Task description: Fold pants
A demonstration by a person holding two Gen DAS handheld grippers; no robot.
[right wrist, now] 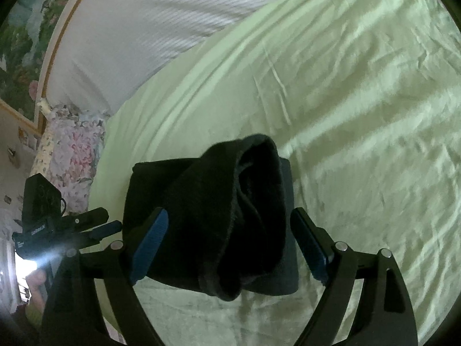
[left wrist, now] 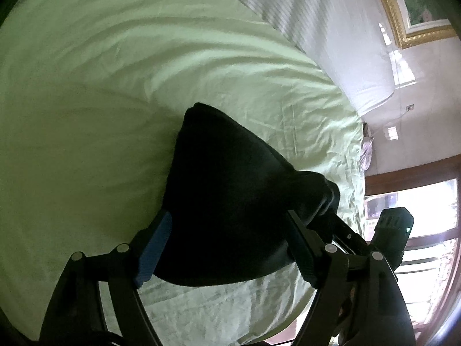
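The black pants point(left wrist: 230, 201) lie folded in a compact bundle on the light green bedsheet point(left wrist: 115, 101). My left gripper point(left wrist: 227, 248) is open, its blue-padded fingers point(left wrist: 152, 256) spread on either side of the bundle's near edge. In the right wrist view the pants point(right wrist: 219, 216) show a rolled upper layer lying over a flat folded layer. My right gripper point(right wrist: 230, 245) is open too, its fingers point(right wrist: 148, 248) straddling the bundle without closing on it. Each gripper shows in the other's view, the right one point(left wrist: 391, 230) and the left one point(right wrist: 57, 225).
A white striped pillow point(left wrist: 317, 28) lies at the head of the bed, also in the right wrist view point(right wrist: 144, 28). A floral pillow point(right wrist: 72, 155) sits at the bed edge. A gold-framed picture point(left wrist: 417, 5) hangs on the wall. A window point(left wrist: 417, 230) is to the right.
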